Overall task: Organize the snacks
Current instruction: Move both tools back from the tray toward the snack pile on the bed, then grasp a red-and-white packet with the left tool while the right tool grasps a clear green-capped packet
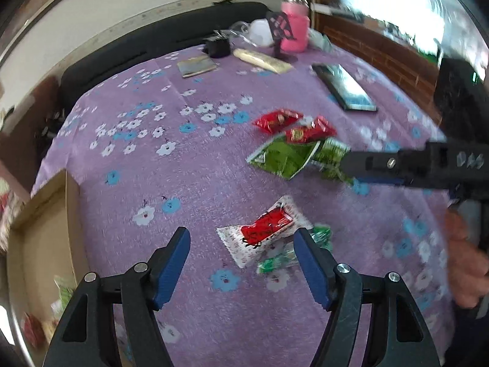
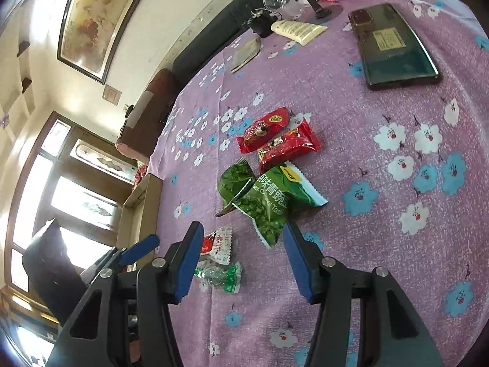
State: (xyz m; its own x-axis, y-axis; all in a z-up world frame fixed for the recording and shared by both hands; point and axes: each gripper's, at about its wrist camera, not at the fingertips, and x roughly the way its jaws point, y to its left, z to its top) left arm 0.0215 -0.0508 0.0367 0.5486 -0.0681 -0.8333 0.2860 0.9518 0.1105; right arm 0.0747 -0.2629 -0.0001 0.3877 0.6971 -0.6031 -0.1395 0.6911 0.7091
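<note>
On the purple flowered cloth [image 1: 183, 171] lies a white-and-red snack packet [image 1: 266, 229], just ahead of my left gripper [image 1: 241, 238], which stands open around it without touching. A green twist candy [image 1: 275, 261] lies beside its right finger. Farther on are two green pea packets [image 1: 284, 159] and two red packets [image 1: 275, 120]. My right gripper [image 1: 354, 165] reaches in from the right over the green packets. In the right wrist view my right gripper [image 2: 243, 232] is open, and the corner of a green packet [image 2: 269, 205] lies between its fingertips, untouched. The white-and-red packet [image 2: 218, 244] and the candy [image 2: 220, 276] lie to the left.
A cardboard box [image 1: 45, 223] with some snacks in it stands at the table's left edge. Farther back lie a phone [image 1: 345, 87], a cream tube [image 1: 262, 59], a small booklet [image 1: 197, 65], a black stand [image 1: 281, 30] and a pink cup [image 1: 295, 27]. A hand [image 1: 464, 260] holds the right gripper.
</note>
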